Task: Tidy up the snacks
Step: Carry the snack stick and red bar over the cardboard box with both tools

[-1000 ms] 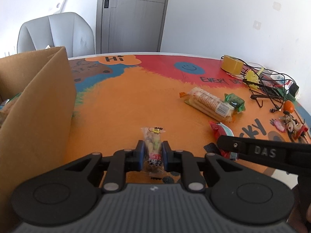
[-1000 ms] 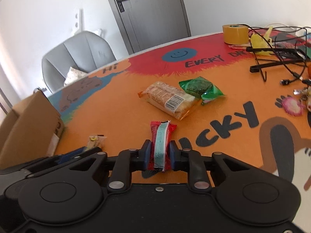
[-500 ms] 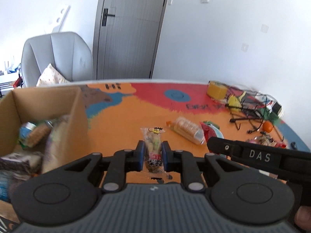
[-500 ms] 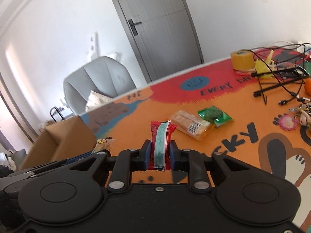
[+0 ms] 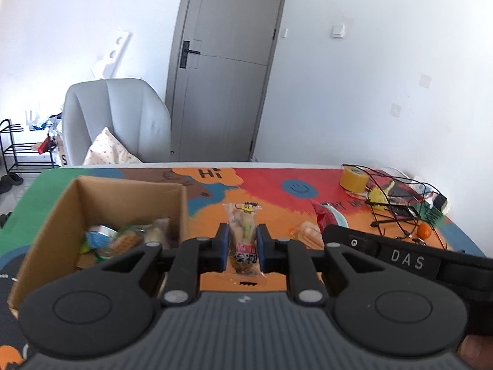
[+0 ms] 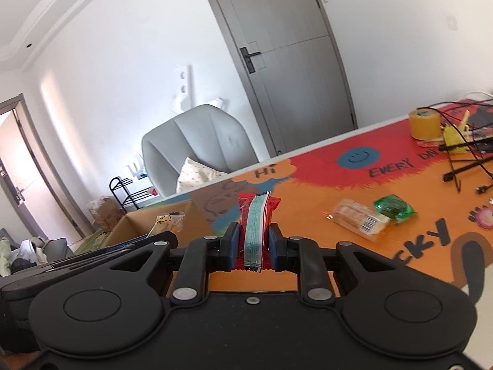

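Left gripper (image 5: 242, 246): clenched on a clear snack pack (image 5: 243, 231), which is pinched at its lower half between the blue pads, with its printed top sticking out ahead of the fingers
Right gripper (image 6: 253, 246): clenched on a red wafer pack (image 6: 255, 231), which is gripped across its width, with the pale green stripe facing the camera
Pack axes: both packs are held lengthwise along the fingers, so each would enter a container end first
Box (image 5: 52, 215): an open cardboard box is seen on the mat, ahead and to the left of the left gripper; several snacks are already lying inside
Key relation: the box opening lies left of both grippers; the left gripper is judged the nearer, as the box rim is seen just beside its left finger, while in the right wrist view the box (image 6: 129, 225) is seen further off, beyond the left gripper's body
Height: both packs are held clear above the mat, apart from it
Still on the mat (image 6: 308, 246): a cracker sleeve (image 6: 357, 220) and a green packet (image 6: 394, 206), touching one another, well to the right of the box
Step in hand: carrying both packs towards the box, as judged from the task
Next move: a leftward swing over the rim is called for, the left pack first
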`<state>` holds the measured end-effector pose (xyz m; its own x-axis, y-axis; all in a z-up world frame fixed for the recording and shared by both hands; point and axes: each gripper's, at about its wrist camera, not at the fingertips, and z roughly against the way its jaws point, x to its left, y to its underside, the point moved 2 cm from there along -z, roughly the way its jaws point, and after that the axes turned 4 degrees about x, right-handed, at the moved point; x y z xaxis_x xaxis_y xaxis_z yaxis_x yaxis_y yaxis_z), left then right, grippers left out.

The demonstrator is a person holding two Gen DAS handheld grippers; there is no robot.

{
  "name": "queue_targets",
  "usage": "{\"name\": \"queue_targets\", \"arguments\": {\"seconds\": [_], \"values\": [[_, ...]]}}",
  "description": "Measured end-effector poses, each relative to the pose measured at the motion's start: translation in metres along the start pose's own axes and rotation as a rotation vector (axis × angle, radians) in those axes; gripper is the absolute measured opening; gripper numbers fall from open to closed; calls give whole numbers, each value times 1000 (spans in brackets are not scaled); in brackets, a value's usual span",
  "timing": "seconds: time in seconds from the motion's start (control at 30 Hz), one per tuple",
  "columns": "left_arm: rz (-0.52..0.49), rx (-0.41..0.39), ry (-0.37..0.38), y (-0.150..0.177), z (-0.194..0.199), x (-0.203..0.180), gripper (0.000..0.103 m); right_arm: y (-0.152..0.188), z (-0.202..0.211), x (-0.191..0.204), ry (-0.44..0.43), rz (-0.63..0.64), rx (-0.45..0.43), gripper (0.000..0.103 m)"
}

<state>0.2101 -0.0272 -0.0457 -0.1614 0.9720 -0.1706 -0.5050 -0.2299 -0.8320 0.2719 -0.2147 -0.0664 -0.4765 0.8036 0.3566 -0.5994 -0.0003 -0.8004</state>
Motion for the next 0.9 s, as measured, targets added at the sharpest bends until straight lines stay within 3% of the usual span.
{"name": "queue_targets", "arguments": {"seconds": [0.43, 0.9], "values": [[50, -35, -56, -9, 24, 49, 17, -5, -12, 47, -45, 60, -12, 22], [121, -25, -134, -11, 25, 113, 17, -1, -43, 86, -103, 96, 27, 22]]}}
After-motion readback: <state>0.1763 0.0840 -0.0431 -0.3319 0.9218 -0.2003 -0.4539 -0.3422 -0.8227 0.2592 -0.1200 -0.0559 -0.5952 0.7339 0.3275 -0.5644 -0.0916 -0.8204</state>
